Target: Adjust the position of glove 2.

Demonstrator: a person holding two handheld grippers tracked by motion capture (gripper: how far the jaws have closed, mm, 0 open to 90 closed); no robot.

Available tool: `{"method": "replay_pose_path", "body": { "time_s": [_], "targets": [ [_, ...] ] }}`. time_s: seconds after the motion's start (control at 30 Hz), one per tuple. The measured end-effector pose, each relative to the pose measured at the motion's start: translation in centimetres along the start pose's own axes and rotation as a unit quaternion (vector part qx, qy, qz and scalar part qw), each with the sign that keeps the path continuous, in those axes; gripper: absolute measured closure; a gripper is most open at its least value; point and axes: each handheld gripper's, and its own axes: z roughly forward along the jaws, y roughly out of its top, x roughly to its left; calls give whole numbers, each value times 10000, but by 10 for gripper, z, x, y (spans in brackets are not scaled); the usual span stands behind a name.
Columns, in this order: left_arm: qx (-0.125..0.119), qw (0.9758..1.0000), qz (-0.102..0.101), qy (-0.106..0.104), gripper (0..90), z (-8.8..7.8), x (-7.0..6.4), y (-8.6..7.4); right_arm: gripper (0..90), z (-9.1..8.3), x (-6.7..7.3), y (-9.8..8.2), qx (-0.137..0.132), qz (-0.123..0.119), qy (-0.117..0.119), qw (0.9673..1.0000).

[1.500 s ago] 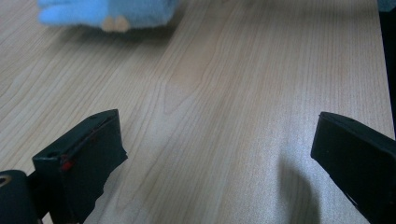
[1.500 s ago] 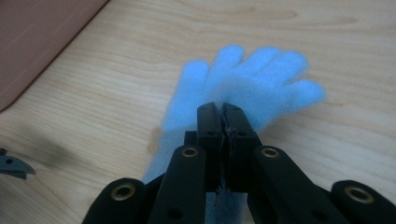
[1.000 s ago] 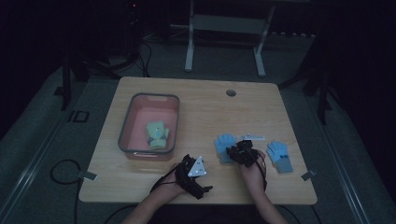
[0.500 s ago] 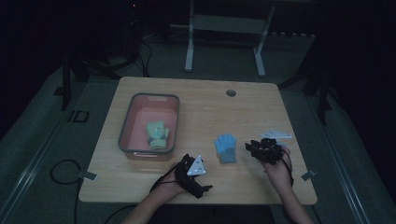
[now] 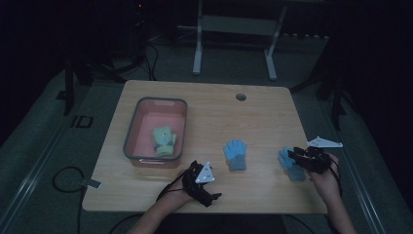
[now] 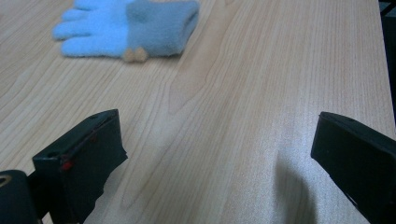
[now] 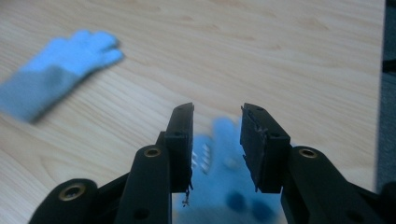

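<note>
A light blue glove [image 5: 235,155] with a grey cuff lies flat near the middle of the wooden table [image 5: 209,112]; it is also the glove [image 7: 60,91] in the right gripper view and the glove [image 6: 126,28] ahead of my left gripper. A second blue glove [image 5: 288,166] lies at the right. My right gripper [image 5: 297,157] hovers over this second glove [image 7: 219,186]; its jaws have just been opening, and the right gripper [image 7: 217,112] stands open with the glove beneath the gap. My left gripper [image 5: 198,171] rests near the front edge, and the left gripper [image 6: 215,121] is wide open over bare wood.
A pink bin [image 5: 155,100] stands at the left of the table with a green glove [image 5: 164,140] inside. A round hole [image 5: 240,96] sits near the table's far edge. Metal stand legs [image 5: 197,53] rise behind the table. A cable [image 5: 65,178] loops on the floor at left.
My right gripper has moved right, from the middle glove to the glove near the table's right edge. Both gloves and the left gripper have stayed where they were.
</note>
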Motion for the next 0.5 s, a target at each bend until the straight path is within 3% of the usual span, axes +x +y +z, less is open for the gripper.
{"method": "replay_pose_path", "body": {
  "time_s": [0.2, 0.5],
  "targets": [
    [4, 10000, 7, 0, 24, 0, 0, 0, 622, 4, -13, -21, 305, -30, 34, 9995],
    [-1, 10000, 5, 19, 23, 0, 0, 0, 610, 13, -14, -39, 467, 21, 110, 9988]
  ]
}}
